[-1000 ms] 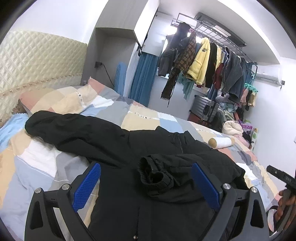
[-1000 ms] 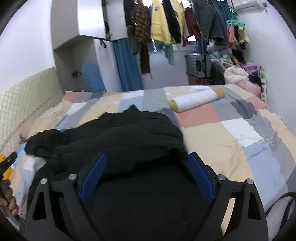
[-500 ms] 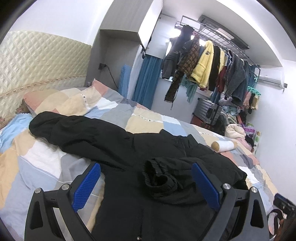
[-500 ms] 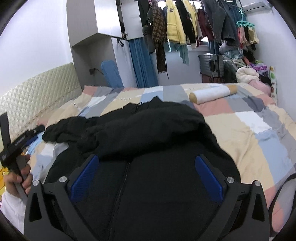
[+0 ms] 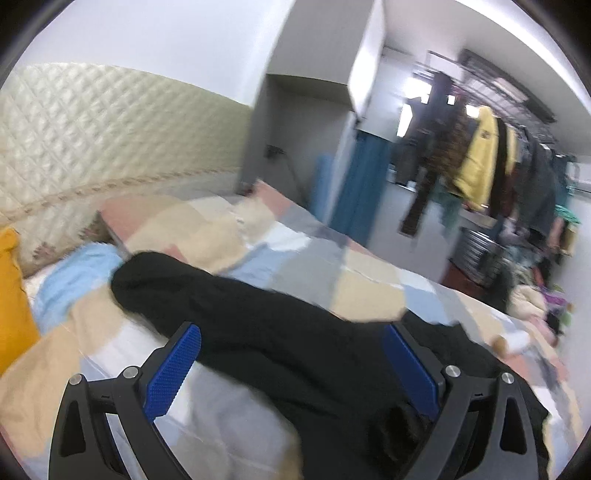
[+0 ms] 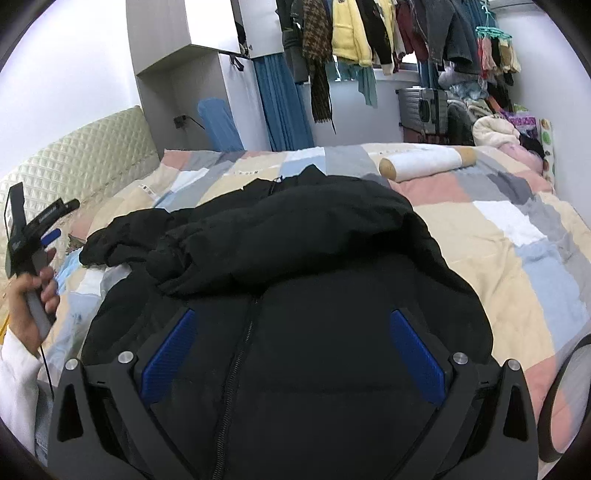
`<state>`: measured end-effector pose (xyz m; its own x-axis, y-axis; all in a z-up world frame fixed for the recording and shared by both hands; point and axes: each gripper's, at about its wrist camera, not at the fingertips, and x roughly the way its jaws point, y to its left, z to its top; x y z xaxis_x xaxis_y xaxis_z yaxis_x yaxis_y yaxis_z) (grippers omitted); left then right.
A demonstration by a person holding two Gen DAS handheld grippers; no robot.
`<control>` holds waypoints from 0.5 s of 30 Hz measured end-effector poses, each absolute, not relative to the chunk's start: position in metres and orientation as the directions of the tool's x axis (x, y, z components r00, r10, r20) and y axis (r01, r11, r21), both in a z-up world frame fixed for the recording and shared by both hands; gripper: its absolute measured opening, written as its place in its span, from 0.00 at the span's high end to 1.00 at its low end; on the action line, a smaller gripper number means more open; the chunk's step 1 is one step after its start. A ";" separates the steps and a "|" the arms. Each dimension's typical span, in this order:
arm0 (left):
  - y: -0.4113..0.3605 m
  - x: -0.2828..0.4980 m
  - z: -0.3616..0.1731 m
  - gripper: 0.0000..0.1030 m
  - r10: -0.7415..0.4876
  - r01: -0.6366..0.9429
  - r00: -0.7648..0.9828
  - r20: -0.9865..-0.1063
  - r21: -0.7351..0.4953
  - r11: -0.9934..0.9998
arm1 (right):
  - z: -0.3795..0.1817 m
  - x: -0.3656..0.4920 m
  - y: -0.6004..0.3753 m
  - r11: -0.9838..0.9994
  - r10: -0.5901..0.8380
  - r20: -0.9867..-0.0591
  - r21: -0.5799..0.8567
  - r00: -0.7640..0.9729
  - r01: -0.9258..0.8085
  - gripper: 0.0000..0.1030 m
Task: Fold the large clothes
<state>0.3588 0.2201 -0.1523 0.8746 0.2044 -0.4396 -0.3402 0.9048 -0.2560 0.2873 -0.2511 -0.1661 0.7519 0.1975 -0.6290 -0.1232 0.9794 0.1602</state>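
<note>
A large black zip jacket [image 6: 314, 295] lies front-up on the patchwork bed [image 6: 517, 236]. One sleeve is folded across its chest; the other sleeve [image 5: 221, 306] stretches left toward the headboard. My left gripper [image 5: 291, 365] is open and empty, hovering above that outstretched sleeve; the view is motion-blurred. It also shows at the left edge of the right wrist view [image 6: 40, 229], held in a hand. My right gripper [image 6: 291, 354] is open and empty above the jacket's lower body, over the zip.
A quilted headboard [image 5: 92, 147] and pillows [image 5: 74, 266] lie at the left. A white rolled cylinder [image 6: 424, 162] rests on the far bed. A rail of hanging clothes [image 6: 369, 33], a suitcase [image 6: 424, 110] and a grey cabinet [image 6: 184, 48] stand behind.
The left gripper has swung left toward the outstretched sleeve and headboard, blurring its view. The right gripper has drawn back and risen slightly over the jacket's body. Both stay open.
</note>
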 end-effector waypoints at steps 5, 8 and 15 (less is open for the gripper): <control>0.281 0.390 -0.175 0.03 0.279 -0.449 0.838 -0.469 -0.304 0.840 | -0.175 0.292 -0.249 0.981 0.189 -0.659 0.164 0.728 -0.107 0.00; 0.321 0.405 -0.198 0.03 0.260 -0.486 0.824 -0.504 -0.392 0.781 | -0.181 0.297 -0.246 0.981 0.187 -0.681 0.167 0.708 -0.098 0.00; 0.389 0.433 -0.259 0.03 0.242 -0.568 0.778 -0.580 -0.484 0.665 | -0.195 0.309 -0.231 0.984 0.175 -0.719 0.140 0.673 -0.106 0.00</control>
